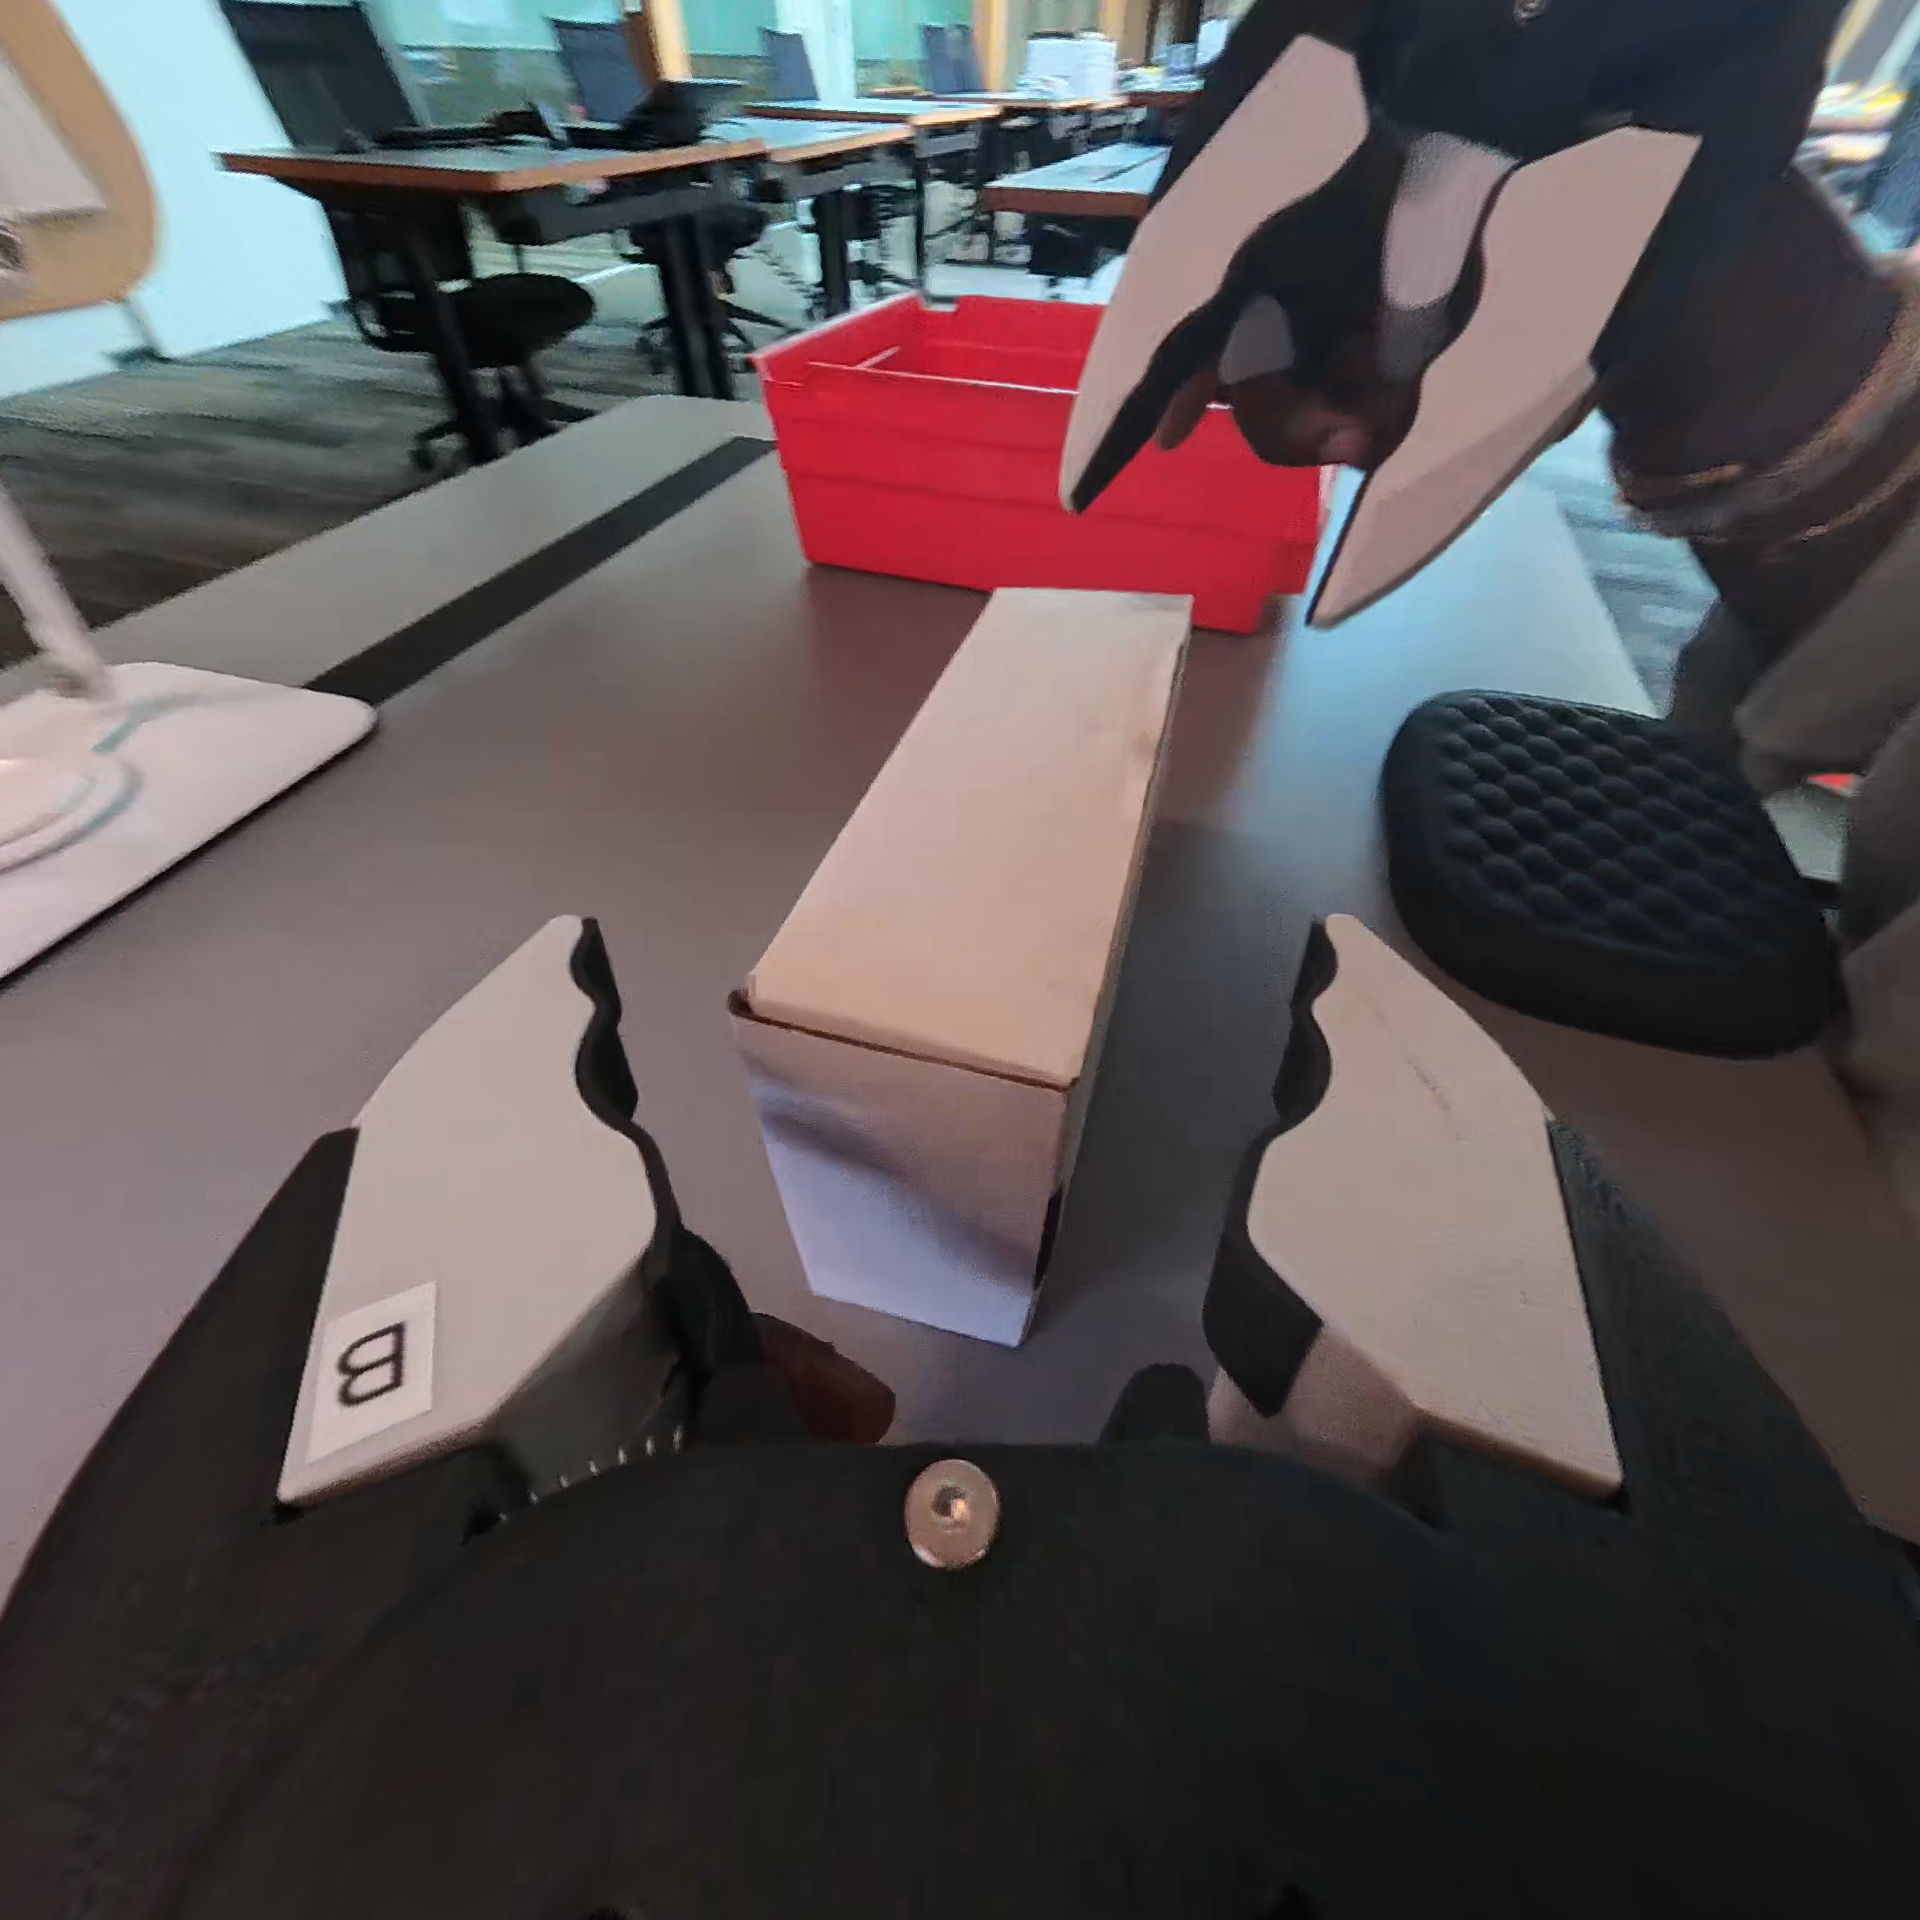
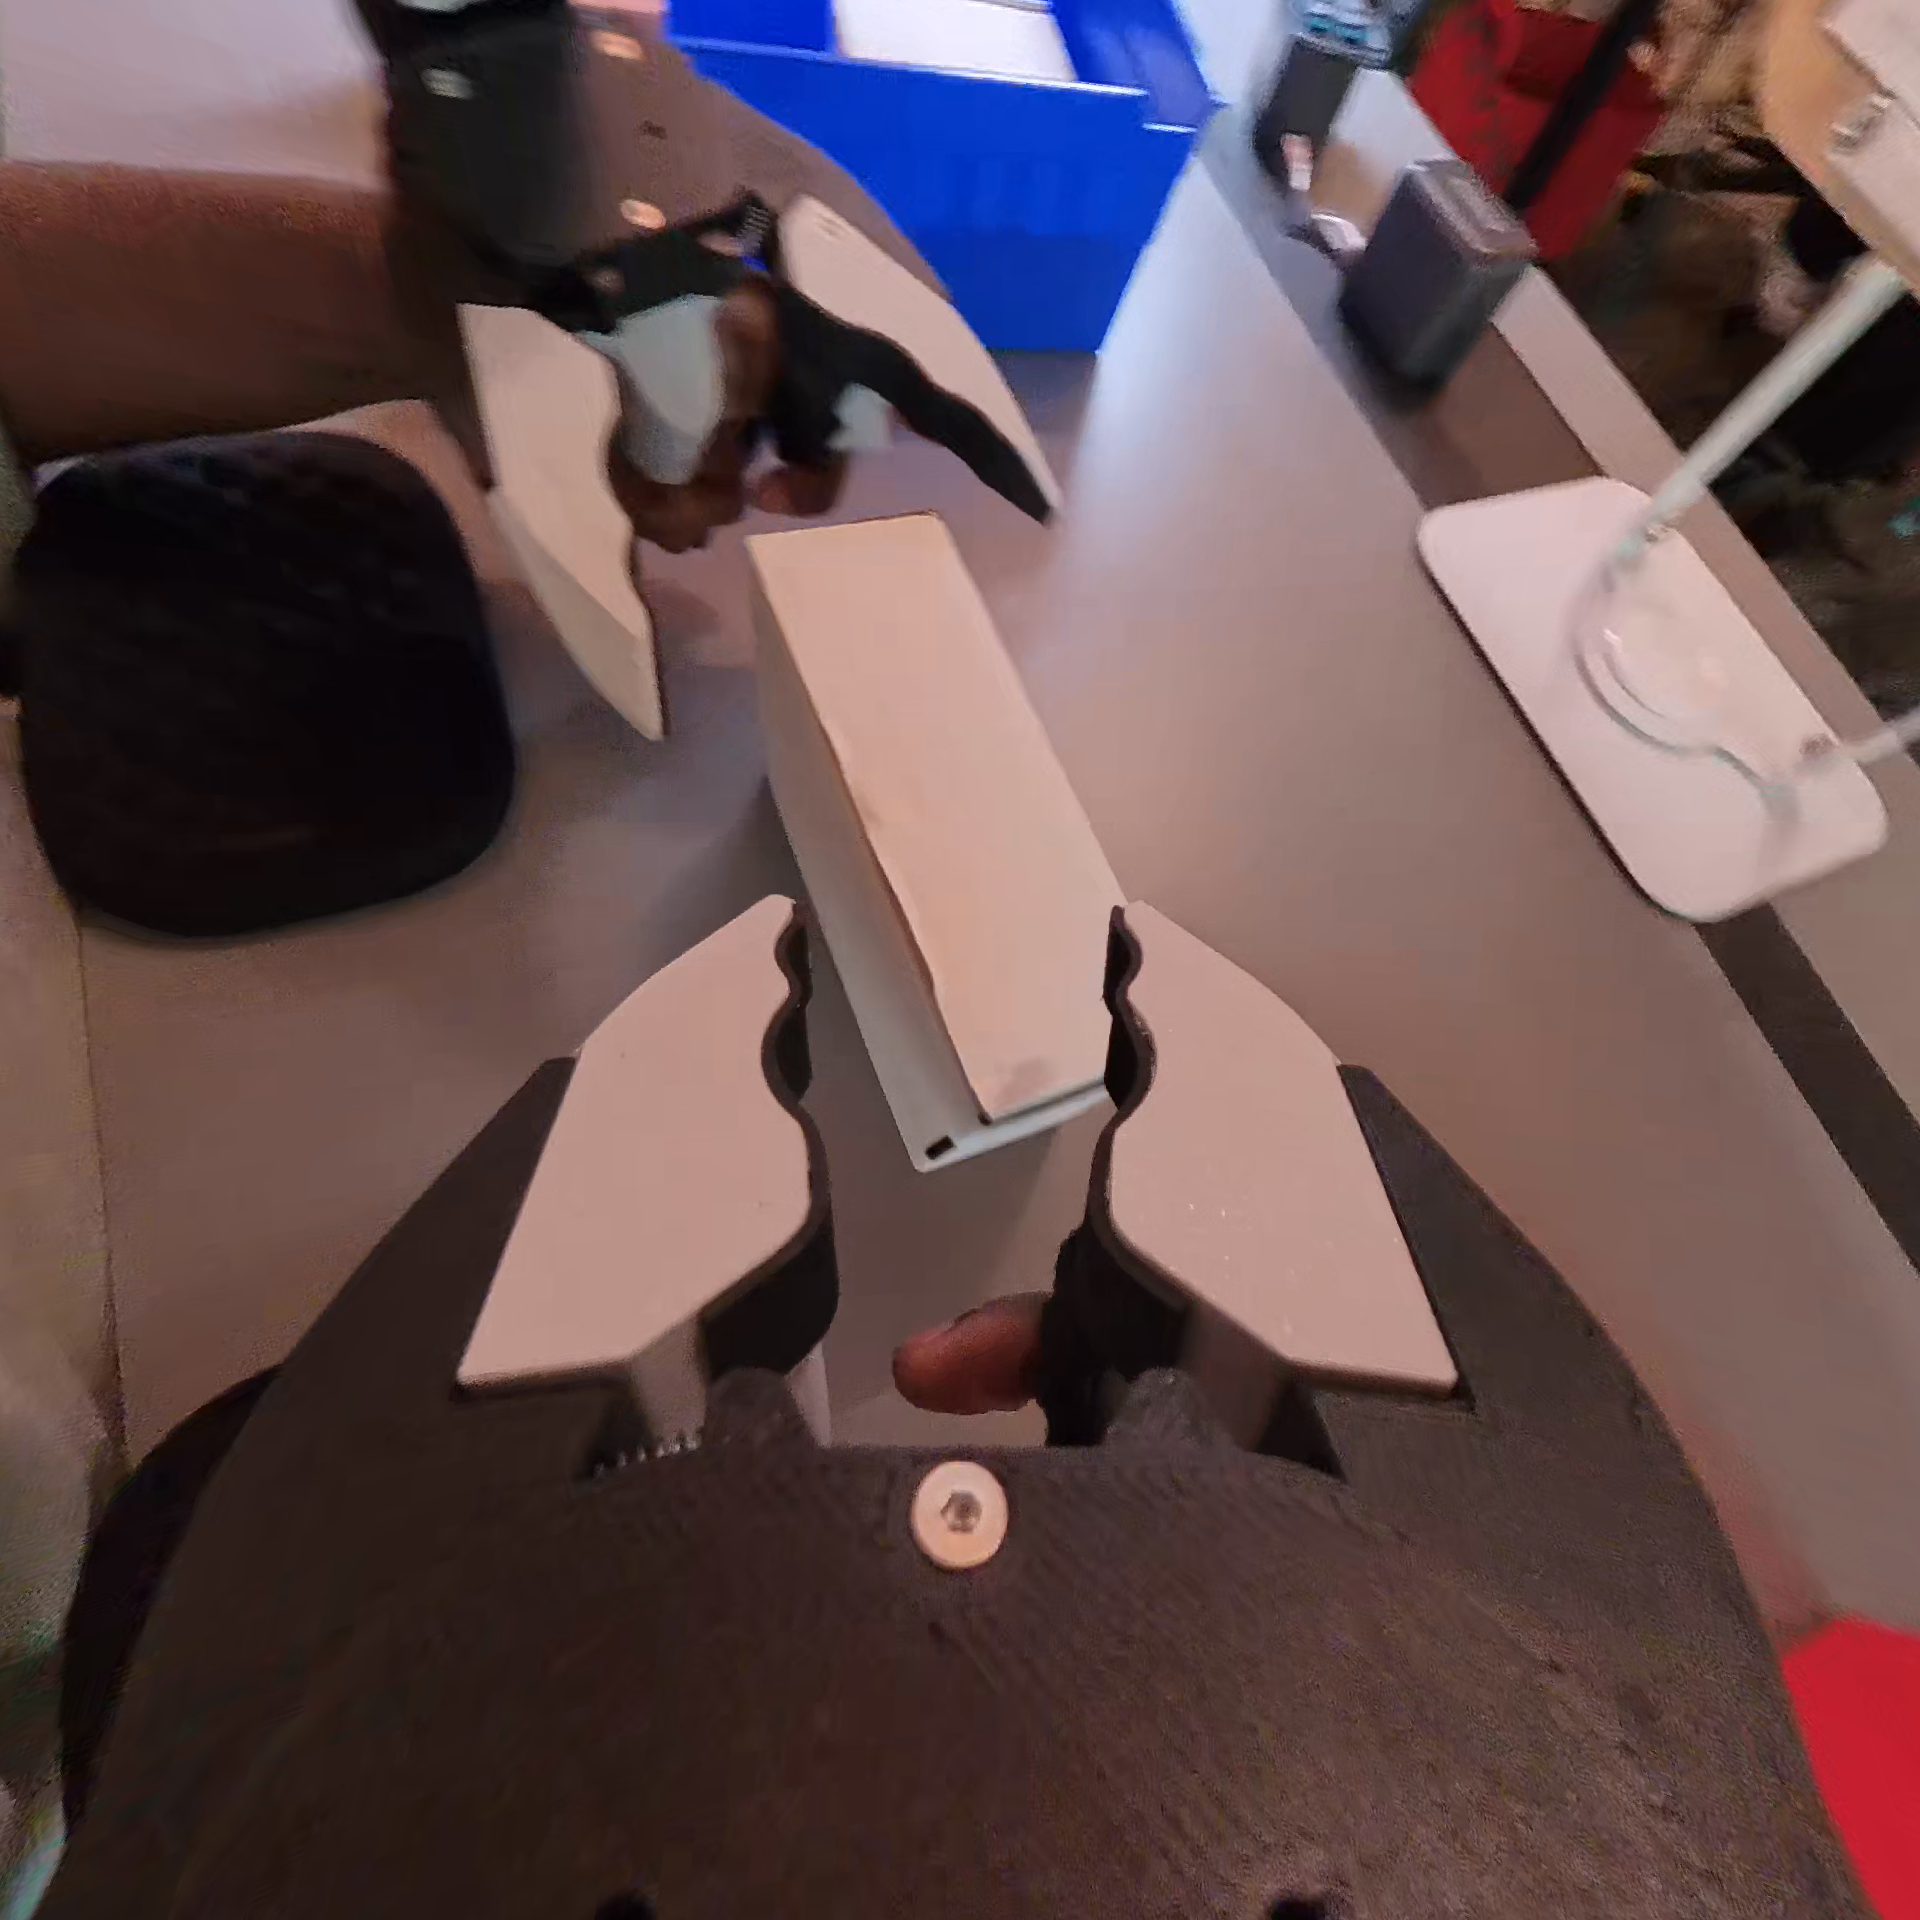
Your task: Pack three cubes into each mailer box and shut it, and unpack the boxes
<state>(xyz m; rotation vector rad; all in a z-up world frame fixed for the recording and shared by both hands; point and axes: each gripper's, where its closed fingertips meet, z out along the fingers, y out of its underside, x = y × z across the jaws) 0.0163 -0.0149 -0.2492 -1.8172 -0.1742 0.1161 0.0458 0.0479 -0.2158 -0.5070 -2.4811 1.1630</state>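
A long white mailer box [image 1: 987, 831] lies with its lid shut on the dark table [image 1: 582, 790]. My left gripper [image 1: 956, 935] is open and empty, its fingers apart on either side of the box's near end, not touching it. My right gripper [image 2: 956, 920] is open and empty, hovering over the opposite end of the box [image 2: 914, 748]. The right gripper also shows in the left wrist view [image 1: 1195, 561], above the far end of the box. The left gripper shows in the right wrist view [image 2: 847, 623]. No cubes are in view.
A red bin [image 1: 987, 468] stands just behind the box's far end. A blue bin [image 2: 987, 156] stands at the opposite end of the table. A black chair seat [image 1: 1600, 862] sits beside the table. A white lamp base [image 1: 135, 790] and a dark grey block [image 2: 1434, 270] stand along the other edge. Between my left fingertips and the dark grey block [image 2: 1434, 270] there is roughly 35 centimeters.
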